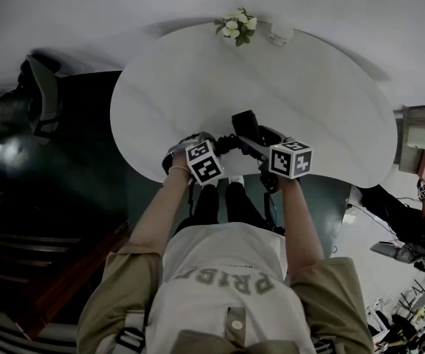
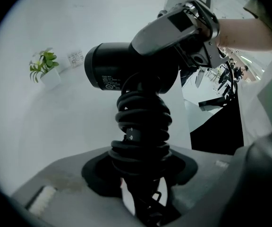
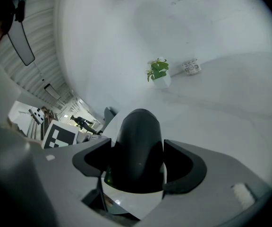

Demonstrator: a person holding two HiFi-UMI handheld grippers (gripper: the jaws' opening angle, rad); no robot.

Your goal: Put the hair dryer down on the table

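Starting with the left gripper (image 2: pixel 138 174): its fingers are clamped on the cord-wrapped handle of the black hair dryer (image 2: pixel 126 65), which is held between both tools at the near edge of the white worktop (image 1: pixel 323 102). Moving right, the right gripper (image 3: pixel 138 169) has its fingers pressed on either side of the dryer's rounded body. At the far edge, a small white pot (image 3: pixel 160 82) holds a leafy, white-flowered plant. Just right of it is a little white tub (image 3: pixel 191 67), contents unseen.

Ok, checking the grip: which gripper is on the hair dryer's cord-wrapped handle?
The left gripper: the cord-wrapped handle sits in its jaws. The right gripper clamps the hair dryer by its smooth barrel.
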